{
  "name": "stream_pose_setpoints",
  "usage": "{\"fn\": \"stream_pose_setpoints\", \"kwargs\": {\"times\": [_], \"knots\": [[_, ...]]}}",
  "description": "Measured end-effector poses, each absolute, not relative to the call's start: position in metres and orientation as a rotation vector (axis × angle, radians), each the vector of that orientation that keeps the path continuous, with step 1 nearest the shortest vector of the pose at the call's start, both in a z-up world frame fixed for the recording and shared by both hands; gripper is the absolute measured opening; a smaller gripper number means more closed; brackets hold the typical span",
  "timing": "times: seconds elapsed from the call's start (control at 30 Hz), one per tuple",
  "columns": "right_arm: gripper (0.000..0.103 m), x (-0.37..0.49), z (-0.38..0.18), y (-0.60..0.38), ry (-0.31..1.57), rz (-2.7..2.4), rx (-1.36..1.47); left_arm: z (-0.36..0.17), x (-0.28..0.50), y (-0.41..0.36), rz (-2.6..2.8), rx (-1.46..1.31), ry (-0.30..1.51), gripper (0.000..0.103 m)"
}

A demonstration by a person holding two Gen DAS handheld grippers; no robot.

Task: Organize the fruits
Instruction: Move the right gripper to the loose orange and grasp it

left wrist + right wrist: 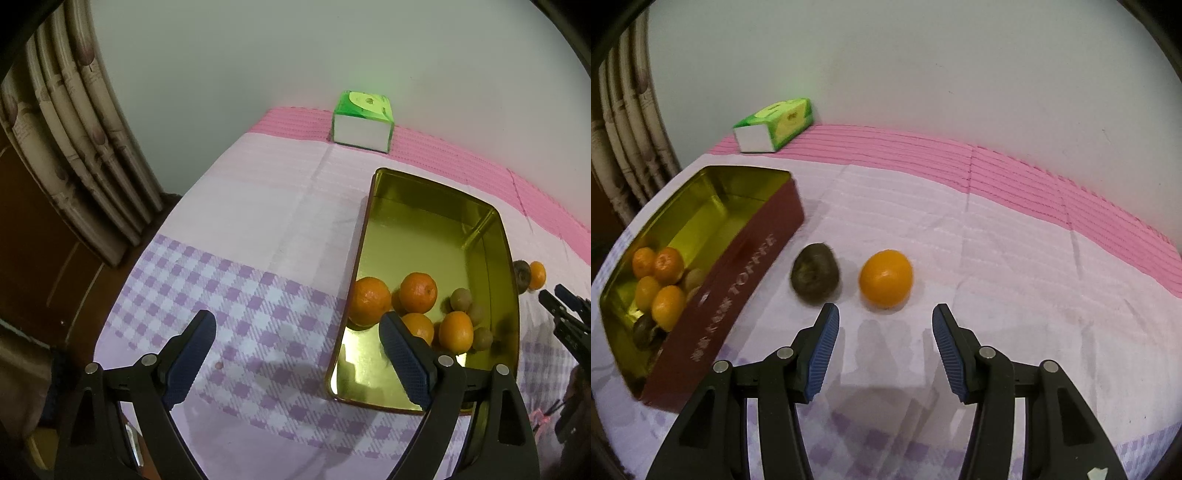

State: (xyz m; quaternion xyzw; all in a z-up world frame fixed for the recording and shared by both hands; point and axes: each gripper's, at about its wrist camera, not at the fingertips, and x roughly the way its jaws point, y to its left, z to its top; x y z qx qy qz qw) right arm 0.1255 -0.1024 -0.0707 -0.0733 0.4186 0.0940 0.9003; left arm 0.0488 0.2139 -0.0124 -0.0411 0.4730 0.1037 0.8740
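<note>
Gold lining shows inside the toffee tin [713, 206], where I count 4 mandarins [418, 292] and some kiwis [461, 299] bunched at its near end. My right gripper [885, 314] has its jaws parted and empty, just short of a loose mandarin [885, 277] lying on the tablecloth [1015, 266], with a loose kiwi [815, 273] beside it, between that mandarin and the tin. My left gripper [297, 326] is spread wide, holding nothing, over the tin's left rim. A green tissue box [362, 122] sits by the wall.
</note>
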Motion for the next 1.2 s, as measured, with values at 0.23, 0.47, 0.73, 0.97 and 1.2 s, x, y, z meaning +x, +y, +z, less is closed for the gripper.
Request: {"fn": "stream_pose_setpoints", "kwargs": {"times": [0.23,0.47,0.73,0.97,1.2], "knots": [[0.05,0.149,-0.087,-0.101,0.882,0.197,-0.156,-0.014,0.05,0.21,0.205,-0.07,0.975,0.09],[0.049,0.165,-0.097,-0.098,0.878,0.196,-0.131,-0.017,0.052,0.205,0.2,-0.056,0.977,0.09],[0.035,0.166,-0.094,-0.103,0.871,0.233,-0.123,-0.02,0.055,0.184,0.189,0.001,0.988,0.09],[0.035,0.161,-0.092,-0.124,0.864,0.207,-0.119,-0.014,0.058,0.156,0.149,0.018,0.978,0.09],[0.035,0.152,-0.093,-0.168,0.872,0.125,-0.102,-0.009,0.069,0.105,0.049,0.052,0.972,0.09]]}}
